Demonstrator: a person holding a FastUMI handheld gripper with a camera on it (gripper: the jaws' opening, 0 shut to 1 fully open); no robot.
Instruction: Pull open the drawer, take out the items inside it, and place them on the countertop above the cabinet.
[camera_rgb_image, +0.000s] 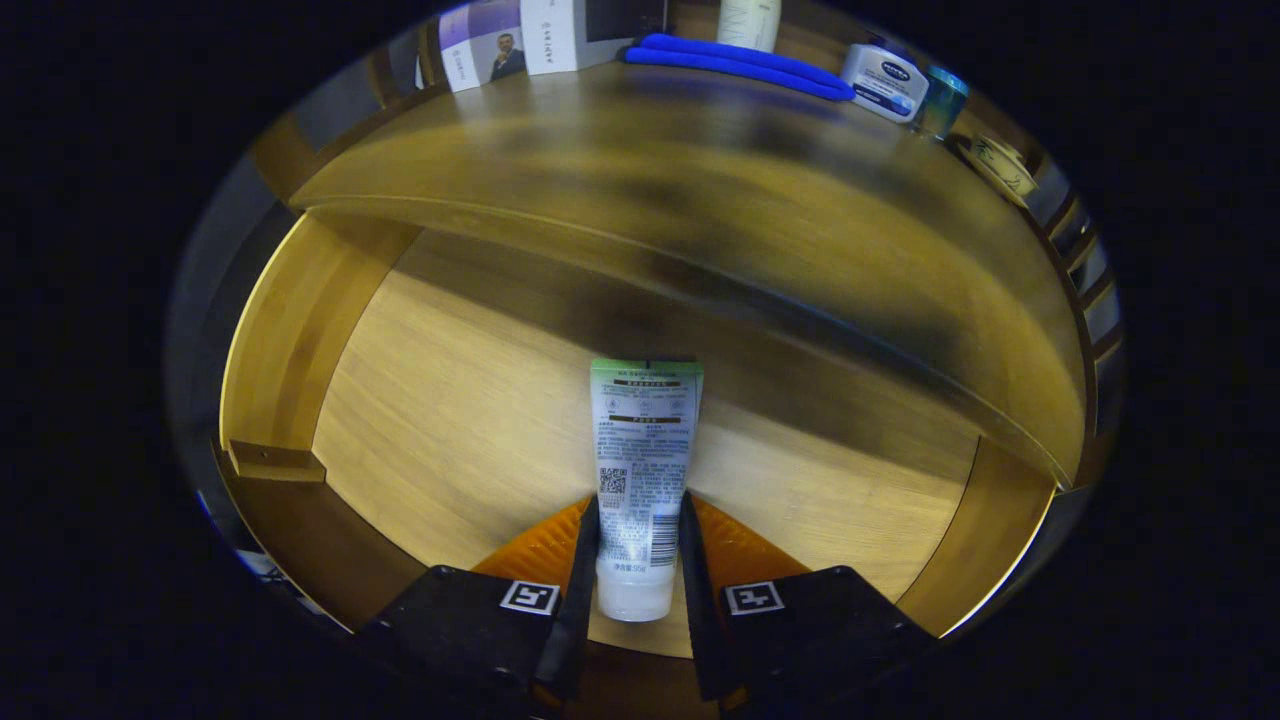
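A white squeeze tube (640, 470) with a green top band and a white cap at its near end stands between my fingers, which press on both its sides. My gripper (638, 530) is shut on the tube, over the open wooden drawer (450, 400). The drawer's floor is bare around the tube. Beyond and above the drawer lies the wooden countertop (700, 200).
At the back of the countertop stand white boxes (520, 40), a blue folded cloth (740, 60), a white bottle (748, 22), a white and blue jar (884, 82), a teal cup (942, 100) and a small round item (1000, 165). The drawer's side walls (290, 340) flank the tube.
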